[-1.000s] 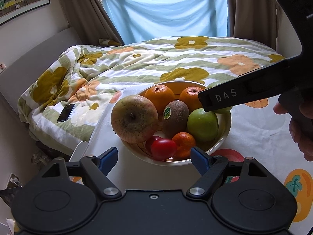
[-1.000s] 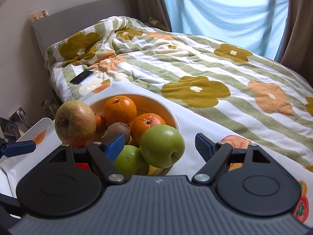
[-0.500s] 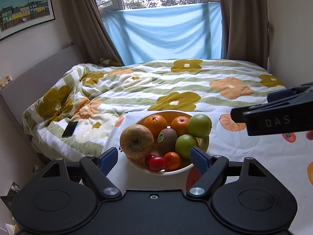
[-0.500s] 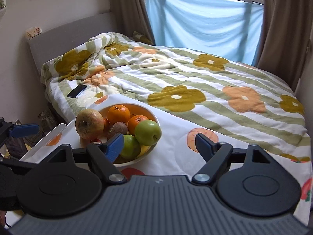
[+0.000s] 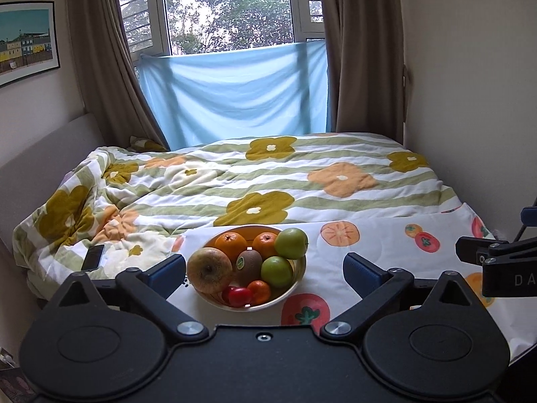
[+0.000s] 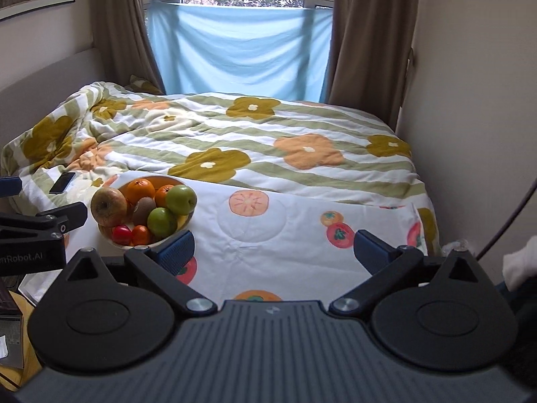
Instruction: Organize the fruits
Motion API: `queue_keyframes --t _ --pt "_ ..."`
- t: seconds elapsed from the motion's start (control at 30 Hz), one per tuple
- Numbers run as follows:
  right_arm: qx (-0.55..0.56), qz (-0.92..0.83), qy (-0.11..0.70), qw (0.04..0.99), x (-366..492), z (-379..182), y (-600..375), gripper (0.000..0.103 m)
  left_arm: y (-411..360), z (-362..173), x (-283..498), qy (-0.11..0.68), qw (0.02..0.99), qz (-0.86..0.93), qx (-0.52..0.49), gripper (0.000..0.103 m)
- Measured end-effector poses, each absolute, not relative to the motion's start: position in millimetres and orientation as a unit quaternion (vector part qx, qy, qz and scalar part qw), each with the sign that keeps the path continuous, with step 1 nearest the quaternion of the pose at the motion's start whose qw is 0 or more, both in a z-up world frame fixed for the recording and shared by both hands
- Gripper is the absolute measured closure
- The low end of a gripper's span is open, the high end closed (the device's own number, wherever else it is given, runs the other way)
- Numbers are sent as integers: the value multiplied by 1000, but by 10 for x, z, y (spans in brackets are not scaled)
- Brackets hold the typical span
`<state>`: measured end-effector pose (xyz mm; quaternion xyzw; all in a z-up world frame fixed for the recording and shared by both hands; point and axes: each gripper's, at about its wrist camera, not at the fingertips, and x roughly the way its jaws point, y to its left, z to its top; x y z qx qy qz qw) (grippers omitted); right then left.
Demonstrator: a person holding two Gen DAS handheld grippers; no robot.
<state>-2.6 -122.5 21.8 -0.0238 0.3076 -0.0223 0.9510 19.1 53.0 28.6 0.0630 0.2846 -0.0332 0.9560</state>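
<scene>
A cream bowl (image 5: 292, 288) (image 6: 183, 225) stands on the fruit-print cloth, piled with fruit: a big yellow-red apple (image 5: 208, 269) (image 6: 108, 207), two green apples (image 5: 290, 242) (image 6: 181, 198), two oranges (image 5: 230, 241), a kiwi (image 5: 248, 263), a tangerine (image 5: 260, 291) and red tomatoes (image 5: 240, 296). My left gripper (image 5: 264, 273) is open and empty, held back from the bowl. My right gripper (image 6: 273, 250) is open and empty, to the right of the bowl, above bare cloth.
The table's fruit-print cloth (image 6: 285, 228) meets a bed with a flowered quilt (image 5: 268, 181). A phone (image 5: 93, 257) lies on the quilt at left. A wall stands close on the right (image 6: 470, 100). A window with a blue sheet (image 5: 235, 94) is behind.
Both grippers have pulled back and up from the bowl, which now looks smaller. The right gripper has moved off to the right of it. The fruit has not moved.
</scene>
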Motion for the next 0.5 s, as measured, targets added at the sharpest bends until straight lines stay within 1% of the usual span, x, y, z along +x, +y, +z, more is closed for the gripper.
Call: queue_keyframes --t 0.23,0.5 --pt "-18 -68 328 942 -332 166 -1242 0 620 223 -12 299 953 -33 40 0" --pt "1 -88 330 940 -467 158 -1306 0 601 208 -133 297 953 -34 48 0"
